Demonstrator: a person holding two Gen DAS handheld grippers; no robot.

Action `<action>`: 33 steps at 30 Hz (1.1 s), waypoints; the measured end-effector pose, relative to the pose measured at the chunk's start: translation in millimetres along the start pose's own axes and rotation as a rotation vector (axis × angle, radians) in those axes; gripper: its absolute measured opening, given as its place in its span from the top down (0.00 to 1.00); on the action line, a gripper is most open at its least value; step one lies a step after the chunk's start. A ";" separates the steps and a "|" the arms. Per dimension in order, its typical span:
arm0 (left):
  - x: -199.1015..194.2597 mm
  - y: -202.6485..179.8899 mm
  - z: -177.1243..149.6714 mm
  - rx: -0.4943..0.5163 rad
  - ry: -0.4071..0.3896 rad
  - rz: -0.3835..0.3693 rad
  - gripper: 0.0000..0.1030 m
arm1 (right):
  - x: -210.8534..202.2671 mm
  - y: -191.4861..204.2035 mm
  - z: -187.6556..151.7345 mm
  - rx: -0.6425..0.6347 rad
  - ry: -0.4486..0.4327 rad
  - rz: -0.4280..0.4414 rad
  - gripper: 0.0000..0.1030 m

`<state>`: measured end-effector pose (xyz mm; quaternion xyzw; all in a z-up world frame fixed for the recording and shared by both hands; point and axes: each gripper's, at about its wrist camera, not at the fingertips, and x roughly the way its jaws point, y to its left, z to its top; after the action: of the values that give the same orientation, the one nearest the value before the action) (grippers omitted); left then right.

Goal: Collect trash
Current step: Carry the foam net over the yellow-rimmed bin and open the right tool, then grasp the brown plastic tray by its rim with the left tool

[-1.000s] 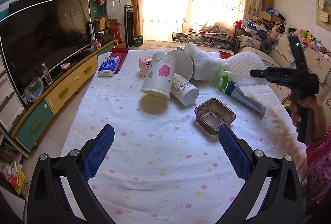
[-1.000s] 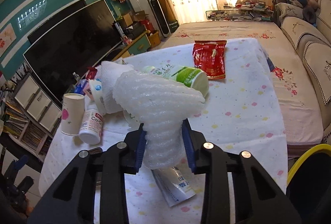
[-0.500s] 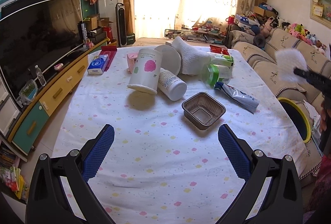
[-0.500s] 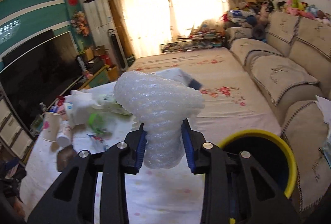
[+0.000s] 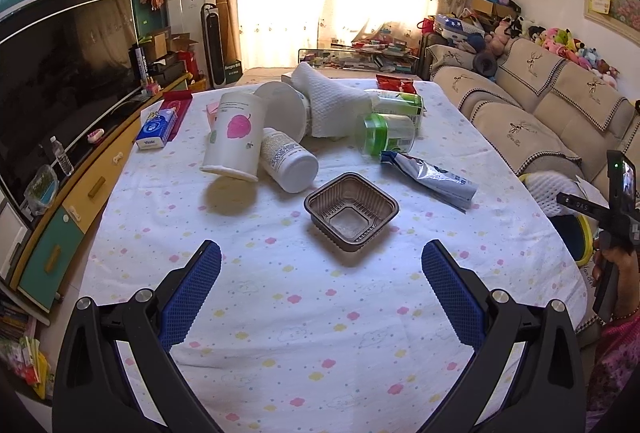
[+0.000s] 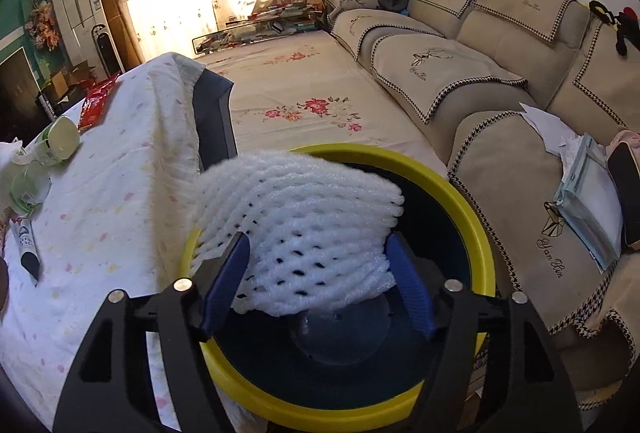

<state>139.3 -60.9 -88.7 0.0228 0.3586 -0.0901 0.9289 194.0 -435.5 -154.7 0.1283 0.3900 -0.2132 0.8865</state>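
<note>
My right gripper (image 6: 316,273) hangs over the yellow-rimmed bin (image 6: 472,209) beside the table. Its jaws stand wide apart with the white foam net (image 6: 304,217) between them, loose and expanded. In the left wrist view the net (image 5: 554,189) shows at the right above the bin (image 5: 584,241). My left gripper (image 5: 320,281) is open and empty above the table's near part. Trash lies ahead of it: a brown plastic tray (image 5: 352,211), a paper cup (image 5: 236,137), a white bottle (image 5: 288,159), a green-lidded jar (image 5: 386,133), a crumpled tube (image 5: 430,177), a white towel (image 5: 332,105).
A blue tissue pack (image 5: 157,129) and a red packet (image 5: 394,85) lie further back on the flowered tablecloth (image 5: 300,333). A TV (image 5: 60,73) on a cabinet stands left. A beige sofa (image 6: 500,73) runs along the right, with papers (image 6: 588,189) on it.
My right gripper swung from over the table to above the bin and its jaws opened, freeing the foam net. My left gripper stayed open over the table.
</note>
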 end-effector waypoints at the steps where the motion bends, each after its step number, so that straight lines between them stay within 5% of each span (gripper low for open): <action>1: 1.1 -0.6 0.7 -0.001 0.003 -0.001 0.04 | 0.1 -1.1 -0.9 0.002 -0.004 -0.005 0.30; 19: 64.6 8.5 14.8 -0.114 0.148 -0.049 0.05 | -14.6 -0.8 -4.1 0.005 -0.020 -0.005 0.22; 33: 136.6 9.1 31.3 -0.175 0.259 -0.008 0.58 | -7.4 4.2 -10.0 0.003 0.000 0.008 0.21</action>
<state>260.9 -76.0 -157.2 -0.0483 0.4819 -0.0585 0.8729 185.2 -425.8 -155.6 0.1314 0.3890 -0.2102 0.8873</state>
